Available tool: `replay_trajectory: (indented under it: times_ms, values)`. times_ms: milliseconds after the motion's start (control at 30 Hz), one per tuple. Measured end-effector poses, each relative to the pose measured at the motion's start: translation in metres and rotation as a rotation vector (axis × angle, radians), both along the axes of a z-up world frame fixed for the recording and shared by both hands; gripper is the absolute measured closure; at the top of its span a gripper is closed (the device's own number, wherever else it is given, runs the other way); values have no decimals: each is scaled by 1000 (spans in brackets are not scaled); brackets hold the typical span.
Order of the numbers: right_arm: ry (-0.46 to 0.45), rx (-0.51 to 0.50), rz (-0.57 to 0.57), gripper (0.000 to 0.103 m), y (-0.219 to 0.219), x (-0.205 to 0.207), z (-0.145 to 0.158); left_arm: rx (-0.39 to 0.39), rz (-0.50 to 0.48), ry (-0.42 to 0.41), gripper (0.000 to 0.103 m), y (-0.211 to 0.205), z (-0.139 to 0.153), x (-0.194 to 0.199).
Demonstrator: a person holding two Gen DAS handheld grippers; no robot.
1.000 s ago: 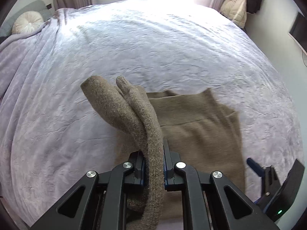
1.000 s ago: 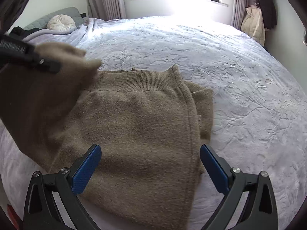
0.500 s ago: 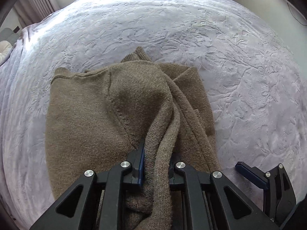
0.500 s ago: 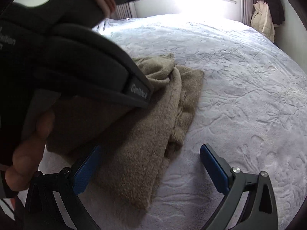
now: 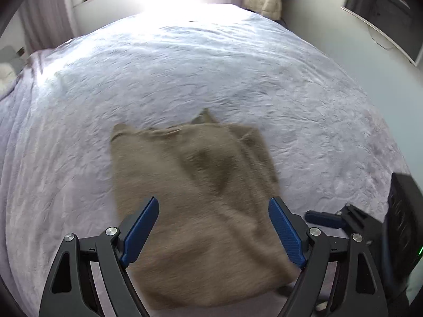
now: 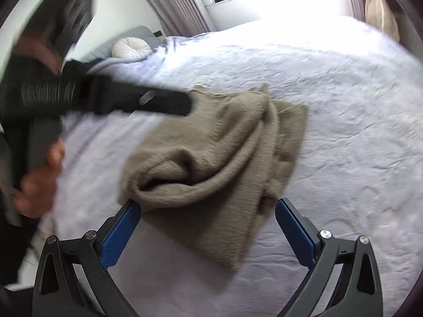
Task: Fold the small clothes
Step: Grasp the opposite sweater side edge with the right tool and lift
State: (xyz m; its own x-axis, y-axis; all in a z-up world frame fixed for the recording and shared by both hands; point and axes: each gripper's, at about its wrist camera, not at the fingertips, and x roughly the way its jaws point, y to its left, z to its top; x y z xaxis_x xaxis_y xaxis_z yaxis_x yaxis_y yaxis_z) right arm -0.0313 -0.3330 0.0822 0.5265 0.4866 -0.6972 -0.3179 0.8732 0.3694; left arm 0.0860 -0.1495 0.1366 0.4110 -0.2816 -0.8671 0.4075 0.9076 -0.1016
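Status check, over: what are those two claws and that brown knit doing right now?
Left gripper opening, nothing between pads. Right gripper open, empty. Brown knit garment lies bunched on bedspread. Nothing in the way.

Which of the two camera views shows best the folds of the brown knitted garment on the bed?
The right wrist view: the brown knitted garment is fairly sharp there, with a rolled bulge near the camera and creases along its right side. In the left wrist view the garment is motion-blurred, showing mostly outline and one dark shadow.
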Motion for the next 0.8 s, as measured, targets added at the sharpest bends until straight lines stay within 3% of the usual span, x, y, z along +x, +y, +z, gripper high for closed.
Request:
replay_trajectory:
  times_ms: [100,233,400,467,567,800]
  values:
    - [46,101,9,1,-8,12,1,-6,91,33,17,45,-25,6]
    - [31,153,-36,1,-23,13,14,-25,173,81,17,82,-58,3]
    - [68,82,-54,6,1,41,14,-26,183,82,17,73,-83,-2]
    - [120,27,-28,22,14,59,3,-23,167,65,17,67,-83,-6]
    - [206,-55,-39,30,24,81,-20,-7,146,38,17,65,-82,-9]
    - [203,-60,-102,29,14,85,-23,-22,109,15,16,72,-85,-9]
